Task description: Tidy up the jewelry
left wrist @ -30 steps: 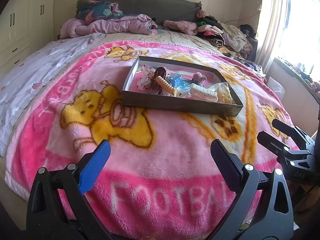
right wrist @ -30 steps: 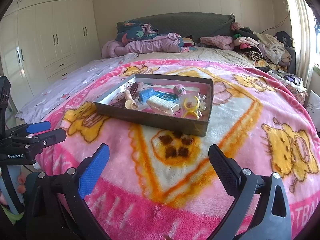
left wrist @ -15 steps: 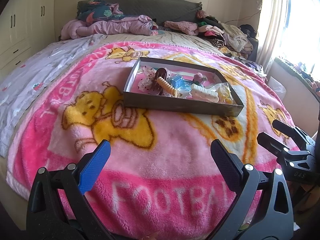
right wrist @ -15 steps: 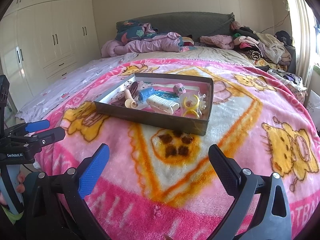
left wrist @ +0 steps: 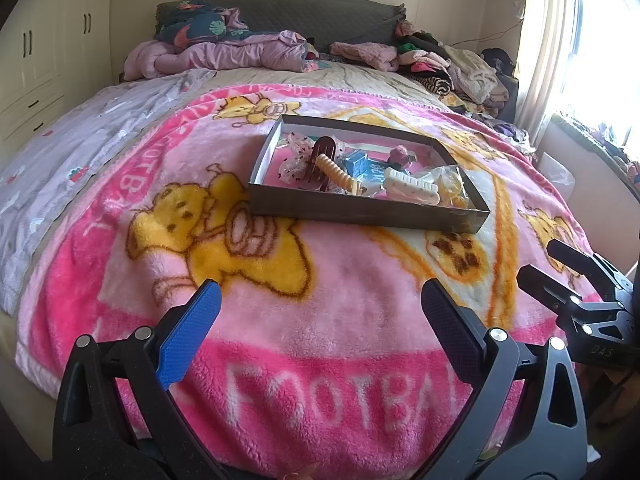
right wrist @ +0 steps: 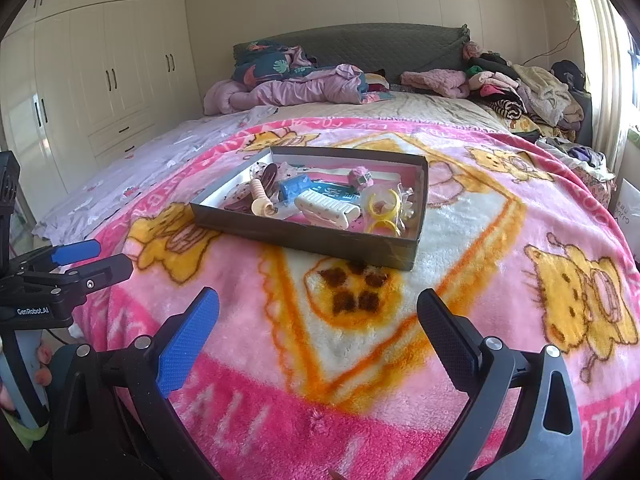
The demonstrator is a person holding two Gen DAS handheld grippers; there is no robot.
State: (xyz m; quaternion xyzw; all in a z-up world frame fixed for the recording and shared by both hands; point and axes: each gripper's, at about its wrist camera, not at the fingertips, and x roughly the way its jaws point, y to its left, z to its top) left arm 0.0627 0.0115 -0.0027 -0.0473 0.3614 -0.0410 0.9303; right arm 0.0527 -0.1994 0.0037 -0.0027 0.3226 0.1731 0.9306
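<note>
On the bed, mid-blanket, sits the shallow dark box (right wrist: 320, 240) w/ all the bits piled inside: a cream ridged clip (right wrist: 326, 205), a spiral beige clip (right wrist: 260, 196), a brown clip (right wrist: 269, 176), yellow rings (right wrist: 384, 204), a blue packet (right wrist: 298, 186), a small pink piece (right wrist: 359, 176). Nothing of the sort shows loose on the pink blanket (right wrist: 460, 240) around it.

Left claw (left wrist: 316, 320) hangs low over the near edge of the blanket, jaws spread wide, nothing between them. Right claw (right wrist: 318, 322), same story: wide apart, empty, well short of the box. Each claw peeks into the other's view at the side.

Step in hand? Hard call. Stuff all in the box, both claws empty and back from it: that fits a sort about to go on inside the box, and it equally fits a tidy-up w/ everything already gathered in. Pics don't settle which. Any reach would need to clear the box's near wall and come down from above; items lie jumbled, overlapping, so a single clean pick looks fiddly.

Writing: "FOOTBA…" in big white letters on the blanket (left wrist: 340, 396), cut off at the right. "GenRobot.AI" on the left claw's body in the right view, "DAS" on the right claw's body in the left view. Print on the blue packet is too small to read.
</note>
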